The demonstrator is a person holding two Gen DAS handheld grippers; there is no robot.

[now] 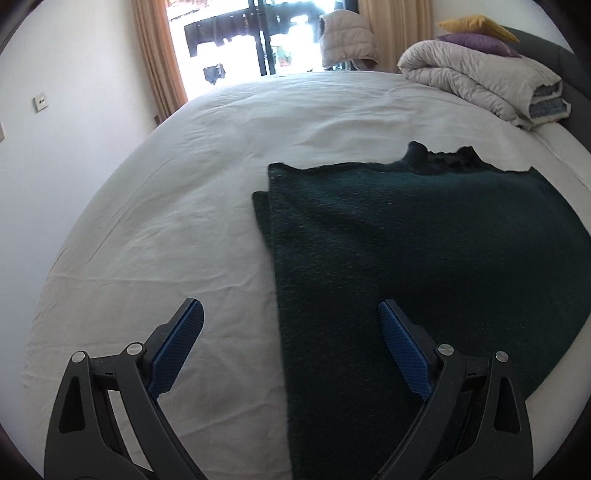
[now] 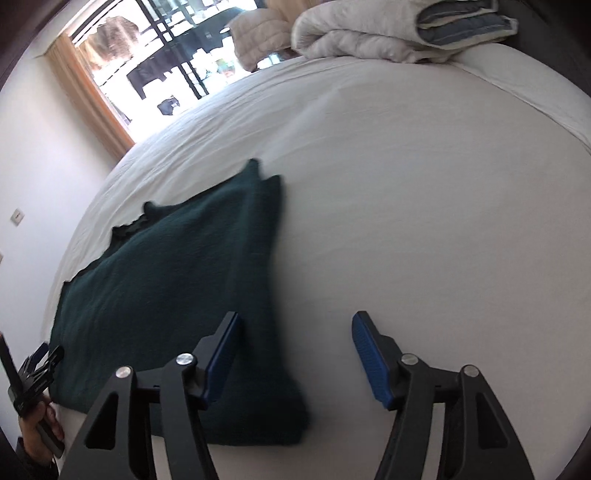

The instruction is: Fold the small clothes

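A dark green knitted sweater (image 1: 424,251) lies flat on the white bed sheet (image 1: 184,221), its sides folded in and its collar at the far end. My left gripper (image 1: 290,314) is open and empty, hovering over the sweater's near left edge. In the right wrist view the sweater (image 2: 177,288) lies to the left. My right gripper (image 2: 293,325) is open and empty above the sweater's near right edge, its left finger over the cloth and its right finger over the bare sheet (image 2: 424,221). The left gripper (image 2: 37,365) shows at the far left, in a hand.
A rolled pale duvet (image 1: 476,81) with purple and yellow pillows (image 1: 476,33) lies at the bed's far right corner; it also shows in the right wrist view (image 2: 388,29). A bright window with curtains (image 1: 159,55) is beyond the bed. A white wall (image 1: 55,147) runs along the left.
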